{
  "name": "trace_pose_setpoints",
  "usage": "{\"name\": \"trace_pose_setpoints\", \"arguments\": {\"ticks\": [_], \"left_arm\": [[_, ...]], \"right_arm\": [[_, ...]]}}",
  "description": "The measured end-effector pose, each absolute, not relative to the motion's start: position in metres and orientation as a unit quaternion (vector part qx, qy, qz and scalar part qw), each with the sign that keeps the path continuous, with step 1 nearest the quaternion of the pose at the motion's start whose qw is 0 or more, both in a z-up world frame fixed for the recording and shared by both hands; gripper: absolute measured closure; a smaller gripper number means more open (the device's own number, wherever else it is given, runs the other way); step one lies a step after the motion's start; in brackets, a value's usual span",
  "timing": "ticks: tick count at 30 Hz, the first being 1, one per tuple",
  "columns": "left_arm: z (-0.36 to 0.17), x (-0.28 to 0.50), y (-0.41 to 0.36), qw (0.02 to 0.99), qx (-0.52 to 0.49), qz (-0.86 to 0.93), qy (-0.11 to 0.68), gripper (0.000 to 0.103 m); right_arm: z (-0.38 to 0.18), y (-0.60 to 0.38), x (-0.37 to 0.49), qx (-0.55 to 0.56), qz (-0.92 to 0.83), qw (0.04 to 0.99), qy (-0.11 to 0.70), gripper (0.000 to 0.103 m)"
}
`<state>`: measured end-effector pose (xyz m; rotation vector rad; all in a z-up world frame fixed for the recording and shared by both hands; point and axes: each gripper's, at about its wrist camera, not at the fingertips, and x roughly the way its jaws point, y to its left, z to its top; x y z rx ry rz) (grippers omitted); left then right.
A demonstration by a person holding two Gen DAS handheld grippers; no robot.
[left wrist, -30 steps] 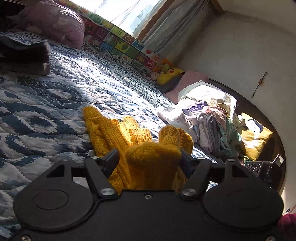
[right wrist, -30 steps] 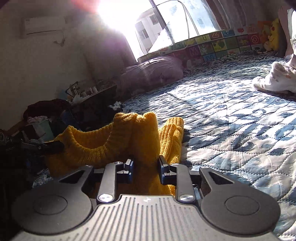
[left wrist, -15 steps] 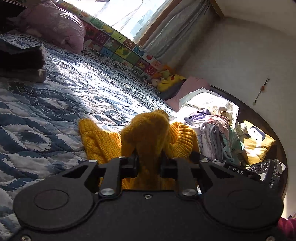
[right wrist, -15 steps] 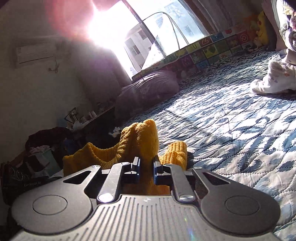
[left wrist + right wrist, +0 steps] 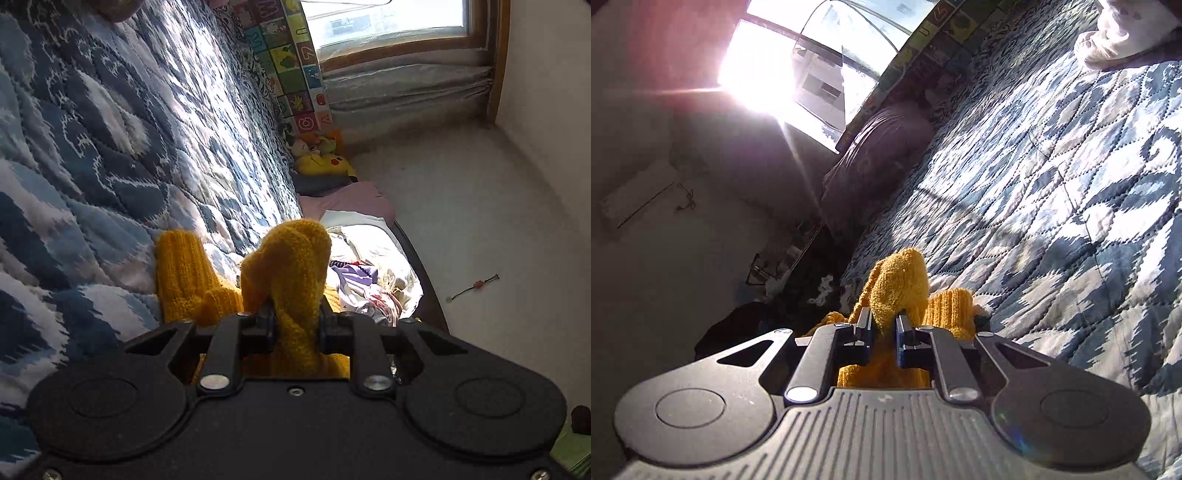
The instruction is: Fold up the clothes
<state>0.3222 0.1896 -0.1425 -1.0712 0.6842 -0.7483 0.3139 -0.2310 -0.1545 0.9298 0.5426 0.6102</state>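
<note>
A yellow knitted sweater bulges out between the fingers of my left gripper, which is shut on a thick fold of it. One ribbed cuff lies on the blue patterned quilt. In the right wrist view the same sweater is pinched by my right gripper, shut on another fold, with a second cuff beside it. Both views are tilted steeply. Most of the sweater hangs hidden below the grippers.
A heap of unfolded clothes lies at the bed's right side, with a yellow plush toy and alphabet mat by the window. A purple pillow and white garment lie on the quilt; clutter stands beside the bed.
My left gripper shut on the sweater a second ago; the right tightened. Both grippers have since lifted and rolled, so the bed tilts in both views and the sweater is raised off the quilt.
</note>
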Motion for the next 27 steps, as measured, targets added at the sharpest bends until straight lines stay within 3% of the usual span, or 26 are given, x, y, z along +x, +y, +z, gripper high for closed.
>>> {"name": "trace_pose_setpoints", "arguments": {"ticks": [5, 6, 9, 10, 12, 15, 17, 18, 19, 20, 21, 23, 26, 27], "left_arm": [[-0.141, 0.337, 0.191, 0.753, -0.472, -0.327, 0.321, 0.084], [-0.145, 0.338, 0.19, 0.76, -0.461, -0.305, 0.341, 0.079], [-0.14, 0.331, 0.19, 0.775, -0.452, -0.282, 0.341, 0.073], [-0.133, 0.327, 0.191, 0.781, -0.445, -0.279, 0.337, 0.057], [-0.12, 0.315, 0.198, 0.789, -0.448, -0.273, 0.32, 0.035], [-0.11, 0.289, 0.207, 0.787, -0.461, -0.265, 0.312, 0.034], [-0.106, 0.274, 0.199, 0.795, -0.443, -0.263, 0.321, 0.033], [-0.106, 0.268, 0.193, 0.801, -0.431, -0.262, 0.324, 0.033], [-0.105, 0.261, 0.183, 0.821, -0.401, -0.248, 0.323, 0.037], [-0.104, 0.253, 0.173, 0.84, -0.37, -0.233, 0.321, 0.046], [-0.104, 0.251, 0.166, 0.845, -0.352, -0.238, 0.324, 0.077], [-0.107, 0.243, 0.164, 0.838, -0.369, -0.251, 0.314, 0.079], [-0.115, 0.248, 0.17, 0.841, -0.359, -0.243, 0.323, 0.078], [-0.119, 0.251, 0.172, 0.844, -0.352, -0.234, 0.331, 0.072]], "right_arm": [[-0.198, -0.232, 0.333, 0.506, 0.277, 0.761, 0.297, 0.088], [-0.199, -0.231, 0.334, 0.504, 0.273, 0.763, 0.3, 0.088], [-0.189, -0.227, 0.33, 0.479, 0.261, 0.783, 0.298, 0.076], [-0.181, -0.225, 0.327, 0.461, 0.255, 0.797, 0.294, 0.071], [-0.164, -0.225, 0.317, 0.442, 0.261, 0.812, 0.279, 0.071], [-0.144, -0.229, 0.297, 0.413, 0.26, 0.833, 0.26, 0.065], [-0.138, -0.227, 0.286, 0.389, 0.265, 0.843, 0.262, 0.052], [-0.137, -0.224, 0.282, 0.37, 0.268, 0.849, 0.265, 0.051], [-0.136, -0.221, 0.279, 0.35, 0.272, 0.855, 0.268, 0.051], [-0.133, -0.216, 0.275, 0.318, 0.285, 0.863, 0.269, 0.061], [-0.131, -0.209, 0.274, 0.294, 0.295, 0.87, 0.265, 0.069], [-0.119, -0.196, 0.267, 0.239, 0.315, 0.886, 0.241, 0.076], [-0.122, -0.197, 0.278, 0.228, 0.31, 0.885, 0.263, 0.076], [-0.123, -0.197, 0.282, 0.225, 0.308, 0.883, 0.272, 0.075]]}}
